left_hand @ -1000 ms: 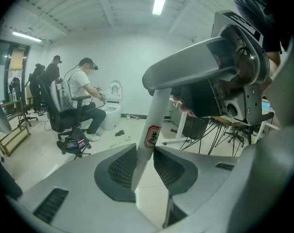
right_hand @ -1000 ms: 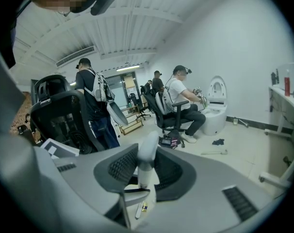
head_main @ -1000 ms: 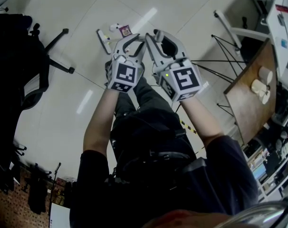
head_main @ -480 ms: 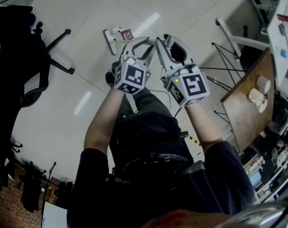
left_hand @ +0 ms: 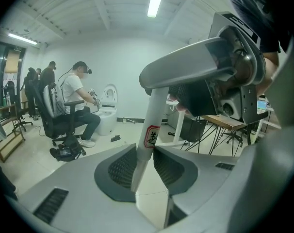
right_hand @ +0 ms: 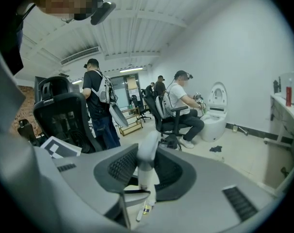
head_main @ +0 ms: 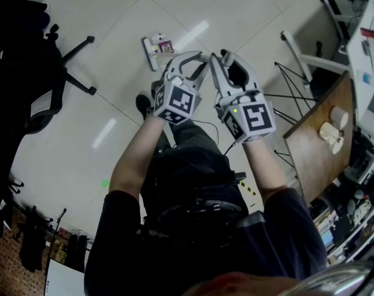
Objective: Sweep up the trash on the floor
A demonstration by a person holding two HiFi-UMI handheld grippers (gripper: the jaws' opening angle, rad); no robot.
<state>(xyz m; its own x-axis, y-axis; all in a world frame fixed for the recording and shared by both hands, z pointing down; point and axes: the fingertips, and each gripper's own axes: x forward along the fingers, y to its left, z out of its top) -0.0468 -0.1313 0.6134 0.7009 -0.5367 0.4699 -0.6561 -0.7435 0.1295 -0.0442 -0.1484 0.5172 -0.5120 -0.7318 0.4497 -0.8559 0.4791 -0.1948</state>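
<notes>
- Both grippers have slid slightly right and lower in the head view since a second ago, side by side as before. The trash now sits closer above them in that picture.
- Trash (head_main: 166,45): a small packet on the floor (head_main: 236,17), just past the fingertips and the pole they hold. It lies just beside a white bar (head_main: 151,55).
- Pole (left_hand: 151,115): white, tilted, with a red label. It runs between both sets of fingers.
- Left gripper (head_main: 190,66): its fingers stand partway closed, and the pads press the pole from both sides at the label.
- Right gripper (head_main: 227,69): just right of the left one and higher on the pole. Its fingers, also partway closed, are clamped on the pole's rounded top end.
- A black chair (head_main: 45,60) stands well left of the pole.
- A wooden bench (head_main: 313,143) stands well right of the pole and carries some pale cups (head_main: 332,128).
- Far beyond the pole, a seated person (left_hand: 76,101) faces a white toilet (left_hand: 108,111).
</notes>
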